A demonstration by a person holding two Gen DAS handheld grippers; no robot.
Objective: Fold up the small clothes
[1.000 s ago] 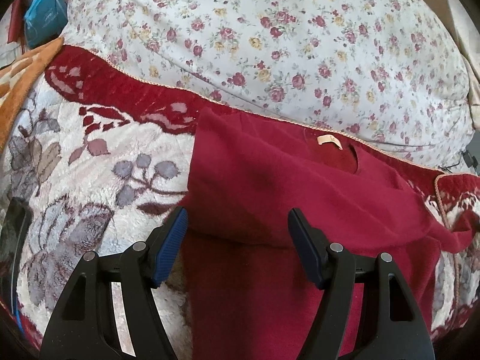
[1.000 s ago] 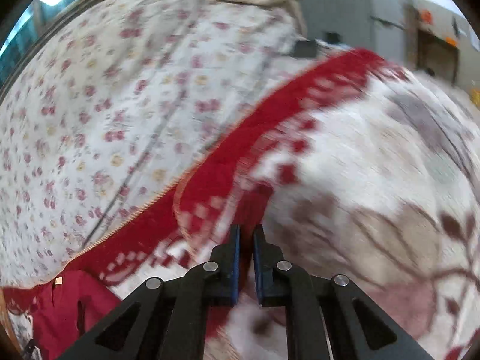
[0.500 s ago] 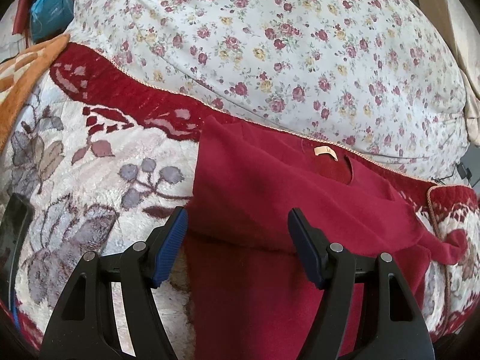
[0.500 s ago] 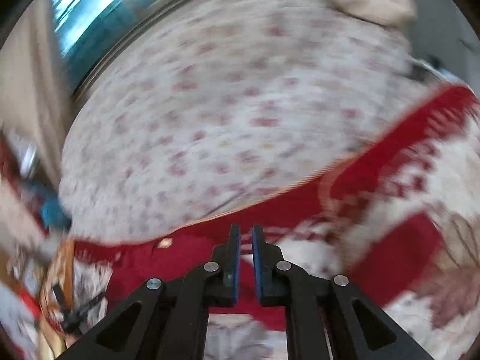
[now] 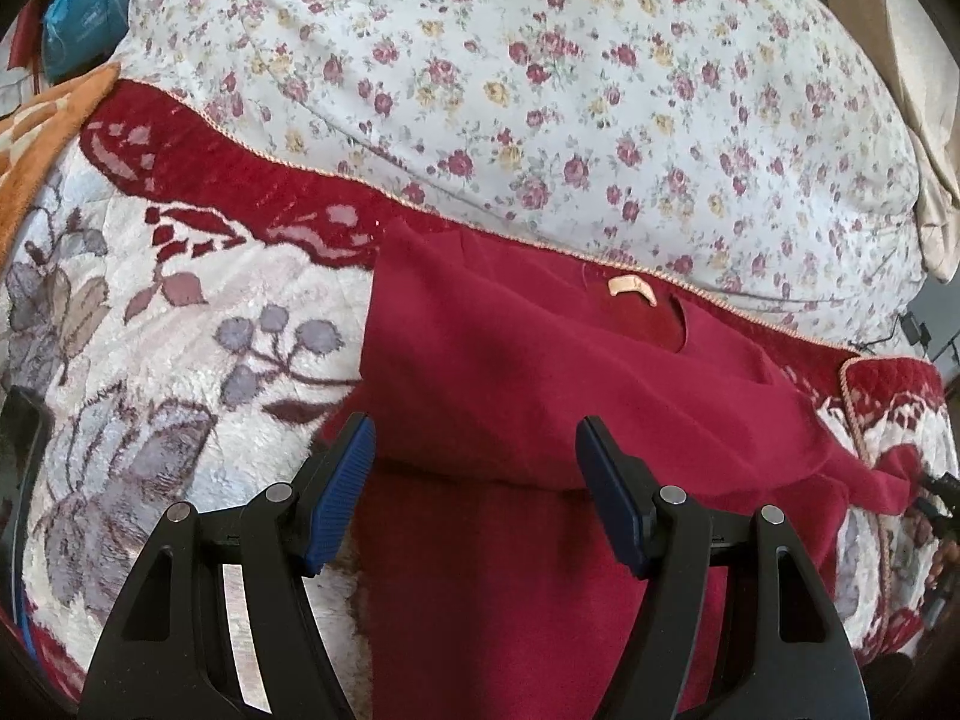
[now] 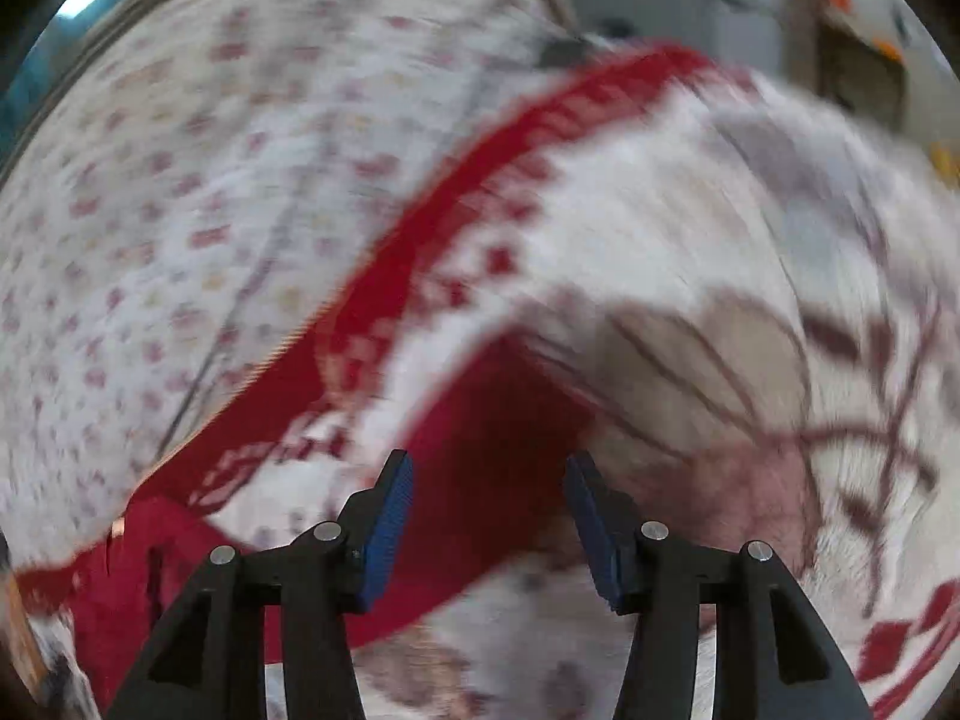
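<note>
A: The red top [image 5: 540, 396] is laid out on the patterned blanket [image 5: 180, 324], its neckline and label up against the blanket's far red border, just below the flowered quilt [image 5: 540, 90]. One side has been folded in already: a flap is seen lying across the chest, with a straight crease along the left.

B: And the other sleeve?

A: Not yet dealt with, it would seem. A red sleeve end [image 5: 864, 474] is stretched out toward the blanket's right edge, unfolded. The lower half of the top is spread flat toward the near edge.

B: The left gripper [image 5: 474, 480]?

A: Held above the middle of the top, fingers spread wide, with nothing pinched. No fabric is touched by the pads, as far as can be seen.

B: And the right gripper [image 6: 486, 510]?

A: Its view is badly blurred. Its fingers are seen parted and opening at this moment; a patch of red cloth [image 6: 498, 420] lies beyond them, but nothing is pressed between the pads. Whether that patch is the sleeve end cannot be told for certain.

B: So how far along?

A: Roughly a first fold done, it is judged. The right sleeve is left to be brought in, then the hem to be carried up toward the collar.
</note>
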